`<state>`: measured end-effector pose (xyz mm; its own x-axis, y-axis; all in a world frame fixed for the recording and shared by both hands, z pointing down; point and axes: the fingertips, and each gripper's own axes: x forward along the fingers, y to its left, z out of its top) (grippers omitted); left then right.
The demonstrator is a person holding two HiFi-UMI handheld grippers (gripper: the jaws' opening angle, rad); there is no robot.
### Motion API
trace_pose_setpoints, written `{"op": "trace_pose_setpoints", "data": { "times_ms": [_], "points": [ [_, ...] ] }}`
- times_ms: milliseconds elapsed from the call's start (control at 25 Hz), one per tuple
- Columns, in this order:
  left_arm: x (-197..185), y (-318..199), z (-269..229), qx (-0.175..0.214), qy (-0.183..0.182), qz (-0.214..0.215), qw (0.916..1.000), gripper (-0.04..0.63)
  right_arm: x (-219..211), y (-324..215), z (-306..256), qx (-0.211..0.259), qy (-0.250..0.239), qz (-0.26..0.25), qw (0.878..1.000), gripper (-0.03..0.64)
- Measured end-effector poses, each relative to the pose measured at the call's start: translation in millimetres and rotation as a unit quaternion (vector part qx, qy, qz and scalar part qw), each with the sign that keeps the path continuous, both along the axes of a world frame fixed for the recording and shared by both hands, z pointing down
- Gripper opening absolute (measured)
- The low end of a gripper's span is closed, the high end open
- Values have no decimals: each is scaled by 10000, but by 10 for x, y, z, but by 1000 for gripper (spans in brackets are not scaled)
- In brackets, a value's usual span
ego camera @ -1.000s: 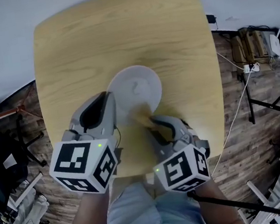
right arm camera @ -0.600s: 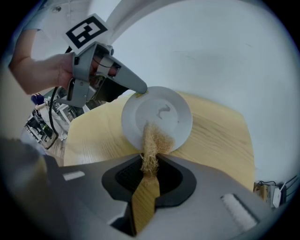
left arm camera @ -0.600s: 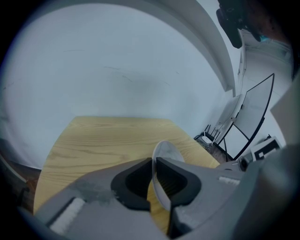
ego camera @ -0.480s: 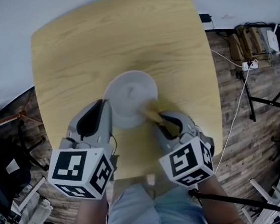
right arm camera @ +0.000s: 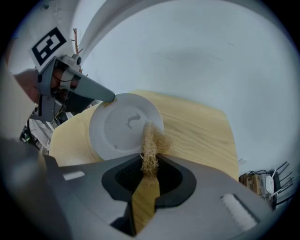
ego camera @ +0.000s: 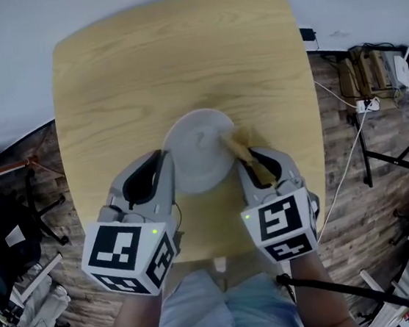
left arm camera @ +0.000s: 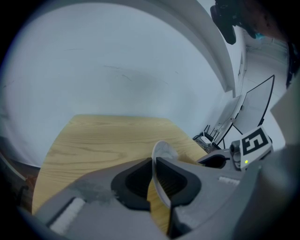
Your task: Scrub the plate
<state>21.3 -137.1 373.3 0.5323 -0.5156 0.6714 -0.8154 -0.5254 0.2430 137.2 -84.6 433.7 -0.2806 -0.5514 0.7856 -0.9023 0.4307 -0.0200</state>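
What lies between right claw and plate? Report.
A tan fibrous scrubber, pinched by the right claw, reaches the round white plate, per the right gripper view.

The left hand-held gripper (ego camera: 158, 162) and right hand-held gripper (ego camera: 253, 159) are moulded grey, topped by black-and-white marker cubes (ego camera: 127, 254).

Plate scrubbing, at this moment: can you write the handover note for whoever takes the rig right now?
Left gripper: shut on the left rim of the white plate, holding it over the wooden table.
Right gripper: shut on a tan fibre scrubber, whose tip lies at the plate's right rim.
Done: both grips are made and the scrubber meets the plate.
Left: a dark curved mark shows at the plate's centre. Work the scrubber across it, then probably set the plate down. How much has already been scrubbed can't be told.
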Motion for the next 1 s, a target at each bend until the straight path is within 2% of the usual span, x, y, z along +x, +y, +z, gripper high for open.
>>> {"op": "trace_pose_setpoints", "data": {
  "times_ms": [400, 1000],
  "points": [
    [48, 12, -61, 26, 19, -71, 10000, 49, -62, -266, -98, 207, -91, -73, 9997, 71],
    [2, 13, -94, 65, -25, -225, 9997, 49, -504, -363, -329, 726, -189, -851, 9935, 71]
  ]
}}
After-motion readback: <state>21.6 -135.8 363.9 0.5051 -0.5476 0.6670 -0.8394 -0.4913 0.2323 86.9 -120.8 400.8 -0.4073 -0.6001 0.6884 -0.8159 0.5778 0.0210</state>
